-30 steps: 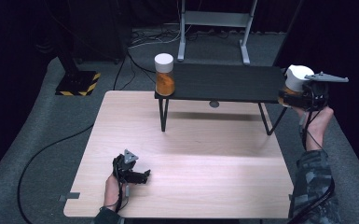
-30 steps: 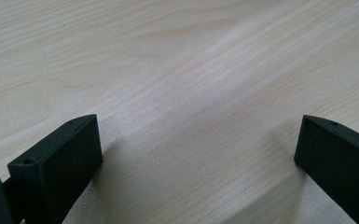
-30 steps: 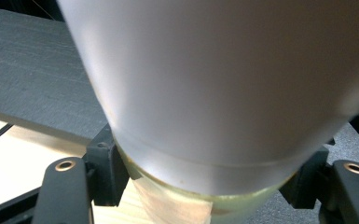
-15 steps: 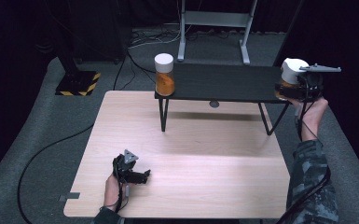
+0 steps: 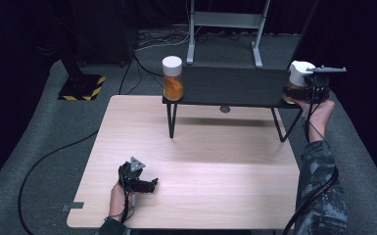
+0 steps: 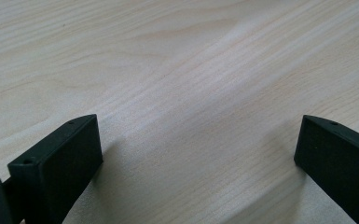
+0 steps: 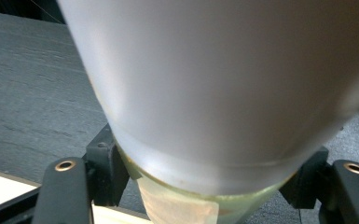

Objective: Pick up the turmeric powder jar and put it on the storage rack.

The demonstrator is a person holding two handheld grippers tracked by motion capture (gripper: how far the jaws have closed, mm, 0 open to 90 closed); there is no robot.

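Observation:
A clear jar with a white lid and orange contents (image 5: 172, 78) stands on the left end of a black raised shelf (image 5: 235, 88). My right gripper (image 5: 301, 90) is shut on a second white-lidded jar (image 5: 299, 74) at the shelf's right end; in the right gripper view that jar (image 7: 224, 93) looms close, its clear body pinched between the two jaws. My left gripper (image 5: 144, 185) rests low on the wooden table (image 5: 196, 161) near the front left, open, its fingers (image 6: 56, 163) wide apart over bare wood.
The shelf stands on thin black legs (image 5: 171, 120) across the back of the table. Grey carpet surrounds the table, with a black cable (image 5: 44, 156) at left, a yellow-and-black striped base (image 5: 81, 88) and a metal stand (image 5: 225, 29) behind.
My right gripper has carried its jar leftward and a little forward, from beyond the shelf's right end onto that end. The left gripper has stayed put.

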